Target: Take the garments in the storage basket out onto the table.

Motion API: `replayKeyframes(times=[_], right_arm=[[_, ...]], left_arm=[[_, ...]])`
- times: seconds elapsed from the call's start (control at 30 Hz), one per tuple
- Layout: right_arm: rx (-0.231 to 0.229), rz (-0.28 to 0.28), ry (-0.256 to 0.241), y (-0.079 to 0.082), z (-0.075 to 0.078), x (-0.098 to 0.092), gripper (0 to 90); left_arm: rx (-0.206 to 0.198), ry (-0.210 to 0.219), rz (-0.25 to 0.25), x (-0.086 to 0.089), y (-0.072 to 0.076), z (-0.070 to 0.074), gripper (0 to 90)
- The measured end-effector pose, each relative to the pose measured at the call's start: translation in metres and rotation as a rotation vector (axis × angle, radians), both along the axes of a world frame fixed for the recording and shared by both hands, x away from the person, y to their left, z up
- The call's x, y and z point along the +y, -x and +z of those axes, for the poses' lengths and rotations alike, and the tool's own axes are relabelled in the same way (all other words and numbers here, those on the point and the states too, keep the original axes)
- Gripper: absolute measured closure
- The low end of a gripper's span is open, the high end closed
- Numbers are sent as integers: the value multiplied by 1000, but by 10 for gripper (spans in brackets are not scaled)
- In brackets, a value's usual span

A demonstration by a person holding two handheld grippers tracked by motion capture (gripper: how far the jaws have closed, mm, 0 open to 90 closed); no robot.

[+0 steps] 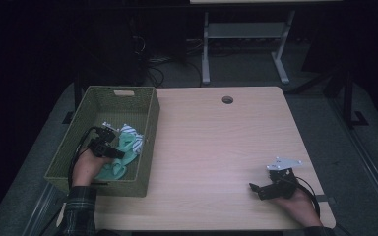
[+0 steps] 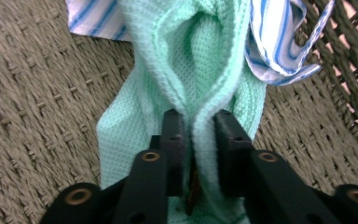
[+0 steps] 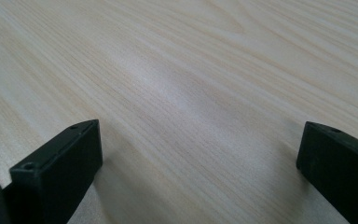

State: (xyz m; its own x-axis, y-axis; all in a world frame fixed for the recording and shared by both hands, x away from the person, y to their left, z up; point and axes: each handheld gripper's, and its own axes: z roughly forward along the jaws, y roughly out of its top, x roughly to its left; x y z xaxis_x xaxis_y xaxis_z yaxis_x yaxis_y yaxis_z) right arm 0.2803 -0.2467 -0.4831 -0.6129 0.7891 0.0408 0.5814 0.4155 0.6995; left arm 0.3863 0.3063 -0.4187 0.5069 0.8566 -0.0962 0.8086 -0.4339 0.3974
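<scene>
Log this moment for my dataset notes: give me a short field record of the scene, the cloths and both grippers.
surface: light wooden table
container: olive-green woven rectangular basket at the table's left edge
contents: mint-green waffle-knit cloth; white cloth with blue stripes partly beneath it
left gripper: inside the basket, jaws shut on a fold of the mint cloth
right gripper: jaws wide open, low over bare table at the near right corner, holding nothing

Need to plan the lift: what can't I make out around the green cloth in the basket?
- Green cloth: near end cut off by the bottom edge, left gripper view.
- Striped cloth: cut off by the top edge, partly under the green one.
- High view: left gripper covers the pinch.
</scene>
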Motion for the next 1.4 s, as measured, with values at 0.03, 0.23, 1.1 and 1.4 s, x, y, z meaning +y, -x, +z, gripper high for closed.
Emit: replayKeyframes(times=[0.03, 0.23, 1.1, 1.4], right_arm=[[0, 0, 0, 0, 0, 0, 0], [1, -1, 0, 0, 0, 0, 0], [1, -2, 0, 0, 0, 0, 0], [1, -2, 1, 0, 0, 0, 0]], left_arm=[[-1, 1, -2, 1, 0, 1, 787], [-67, 48, 20, 7, 2, 10, 788], [-316, 403, 45, 30, 18, 45, 808], [-348, 420, 28, 32, 23, 62, 808]])
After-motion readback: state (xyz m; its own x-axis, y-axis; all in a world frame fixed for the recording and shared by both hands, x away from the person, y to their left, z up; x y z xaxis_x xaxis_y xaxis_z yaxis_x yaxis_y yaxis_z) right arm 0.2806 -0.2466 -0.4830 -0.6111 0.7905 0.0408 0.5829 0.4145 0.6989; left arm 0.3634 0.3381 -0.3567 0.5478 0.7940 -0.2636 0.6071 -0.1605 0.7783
